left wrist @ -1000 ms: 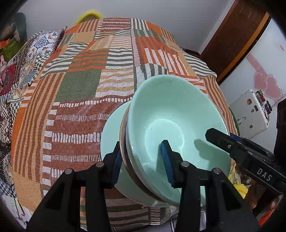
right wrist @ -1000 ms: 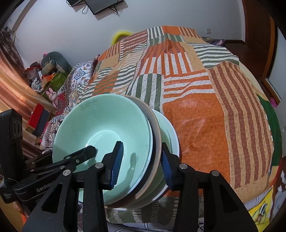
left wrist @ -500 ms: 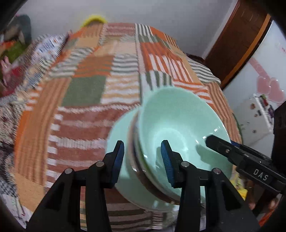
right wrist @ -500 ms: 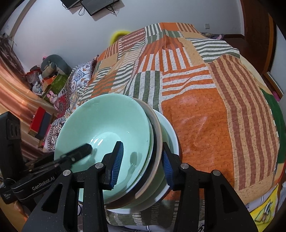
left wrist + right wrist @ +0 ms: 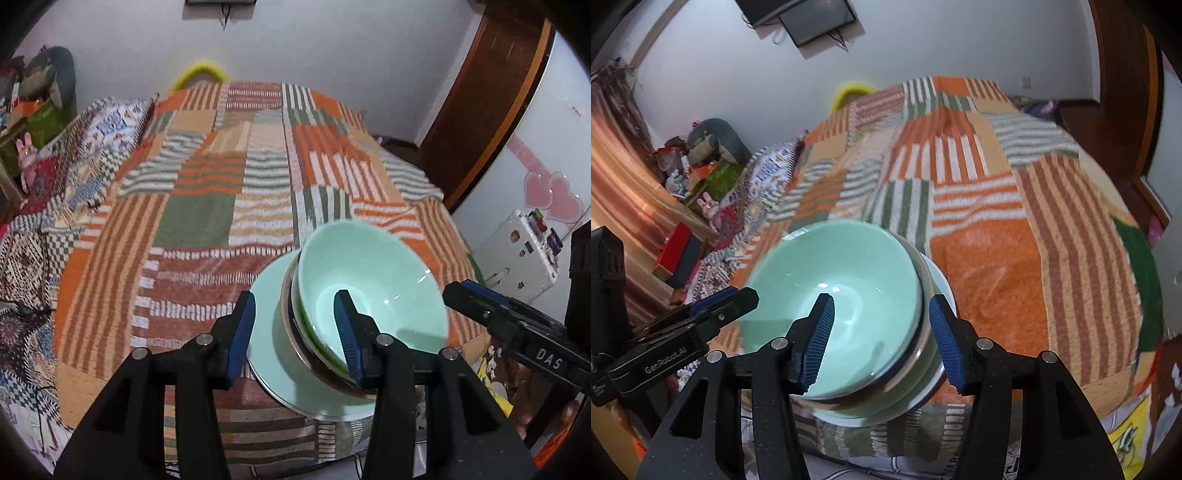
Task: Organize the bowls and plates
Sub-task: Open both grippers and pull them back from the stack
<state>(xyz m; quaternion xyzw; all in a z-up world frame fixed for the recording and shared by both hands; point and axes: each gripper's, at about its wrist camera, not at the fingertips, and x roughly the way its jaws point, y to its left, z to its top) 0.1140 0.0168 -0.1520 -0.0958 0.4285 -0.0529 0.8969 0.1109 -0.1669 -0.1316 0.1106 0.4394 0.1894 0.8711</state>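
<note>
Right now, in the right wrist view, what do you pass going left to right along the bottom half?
Left gripper → mint bowl → plate rim under the stack → orange patchwork bedspread.

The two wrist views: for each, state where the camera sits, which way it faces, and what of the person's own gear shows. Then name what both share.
Left wrist: on the left tool, looking down over the mint bowl; the right tool shows at right.
Right wrist: on the right tool, whose jaws are opening around the stack's rim; the left tool shows at left.
Shared: bowl, plate, patchwork bedspread.
</note>
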